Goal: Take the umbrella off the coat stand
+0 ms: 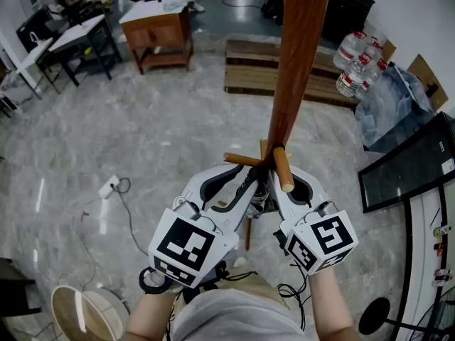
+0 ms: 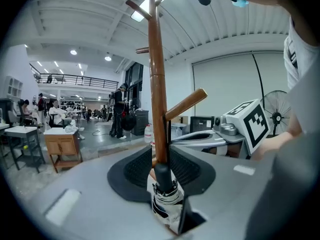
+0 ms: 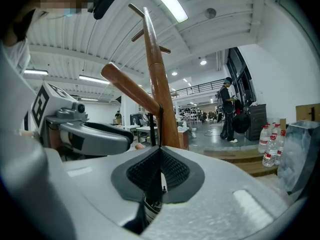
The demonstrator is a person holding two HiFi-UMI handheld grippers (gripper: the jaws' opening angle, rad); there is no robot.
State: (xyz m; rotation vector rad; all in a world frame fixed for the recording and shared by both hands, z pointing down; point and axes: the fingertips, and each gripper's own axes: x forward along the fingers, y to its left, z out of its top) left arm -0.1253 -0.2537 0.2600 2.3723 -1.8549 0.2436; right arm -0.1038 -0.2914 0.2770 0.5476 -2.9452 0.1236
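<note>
Peg [image 1: 283, 169] over clamped umbrella [image 2: 166, 204]; bottles [image 1: 355, 62] nr stand [image 1: 298, 48].

Large open industrial hall in use as workspace: high ribbed ceiling [image 3: 225, 14] with strip lights [image 3: 167, 1], balcony railing [image 2: 75, 79], polished stone floor [image 1: 142, 133], wooden pallets [image 1: 256, 66], bottled water [image 1: 355, 62].

Both forearms [image 1: 333, 311] reach forward toward the coat stand [image 1: 297, 62]. The left gripper [image 1: 247, 180] and right gripper [image 1: 274, 185] converge on its pole from either side, tips nearly meeting. Each gripper's jaws are closed on the umbrella [image 2: 166, 201] hanging against the pole.
</note>
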